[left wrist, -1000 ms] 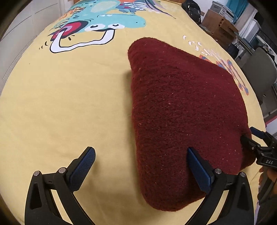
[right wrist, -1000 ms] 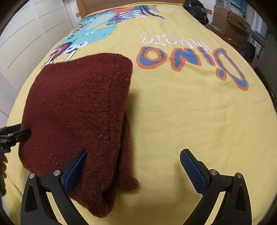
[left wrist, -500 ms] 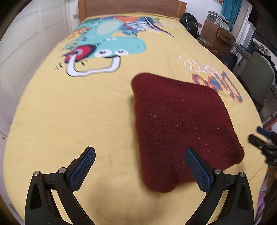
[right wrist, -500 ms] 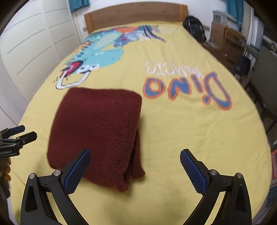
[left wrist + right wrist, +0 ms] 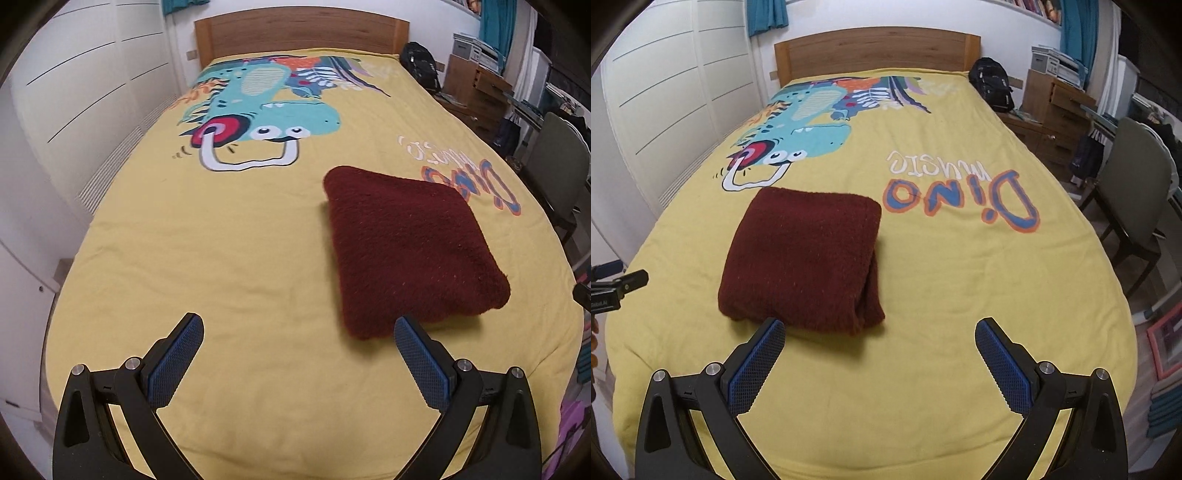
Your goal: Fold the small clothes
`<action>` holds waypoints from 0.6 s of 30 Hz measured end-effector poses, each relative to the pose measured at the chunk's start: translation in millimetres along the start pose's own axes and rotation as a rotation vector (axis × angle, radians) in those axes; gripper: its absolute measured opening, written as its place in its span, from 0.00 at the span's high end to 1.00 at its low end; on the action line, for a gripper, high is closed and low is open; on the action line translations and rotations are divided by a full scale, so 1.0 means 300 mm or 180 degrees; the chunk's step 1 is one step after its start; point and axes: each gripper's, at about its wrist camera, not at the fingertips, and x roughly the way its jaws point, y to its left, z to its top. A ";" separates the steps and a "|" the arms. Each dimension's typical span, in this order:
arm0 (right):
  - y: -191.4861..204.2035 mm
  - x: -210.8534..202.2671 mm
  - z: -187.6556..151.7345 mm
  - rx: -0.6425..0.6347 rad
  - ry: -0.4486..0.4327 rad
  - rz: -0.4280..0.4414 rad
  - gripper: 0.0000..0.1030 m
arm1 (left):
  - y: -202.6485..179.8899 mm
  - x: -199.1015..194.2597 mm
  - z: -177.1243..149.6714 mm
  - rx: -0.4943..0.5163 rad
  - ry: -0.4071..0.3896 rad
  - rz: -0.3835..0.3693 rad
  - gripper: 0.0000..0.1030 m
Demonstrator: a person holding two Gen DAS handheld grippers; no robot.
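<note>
A dark red fuzzy garment lies folded into a thick square on the yellow dinosaur bedspread. It also shows in the right wrist view, with its layered folded edge on the right side. My left gripper is open and empty, held above the bed near its front edge, with the garment ahead and to the right. My right gripper is open and empty, with the garment ahead and to the left. The left gripper's tip shows at the left edge of the right wrist view.
White wardrobe doors run along the left of the bed. A wooden headboard is at the far end. A black backpack, wooden drawers and a grey chair stand to the right.
Both grippers have pulled back and up from the folded garment, which now lies free on the bed and looks smaller in both views.
</note>
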 end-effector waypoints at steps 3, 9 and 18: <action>0.001 -0.012 -0.019 -0.0009 0.0018 -0.0013 0.00 | 0.015 -0.021 -0.022 -0.0013 0.0000 0.0022 0.01; 0.015 -0.027 -0.036 -0.0080 0.0036 -0.0062 0.00 | 0.027 -0.042 -0.044 -0.0016 -0.0016 0.0034 0.01; 0.007 -0.034 -0.034 -0.0048 0.0028 -0.0064 0.00 | 0.035 -0.055 -0.051 -0.0032 -0.0022 0.0059 0.01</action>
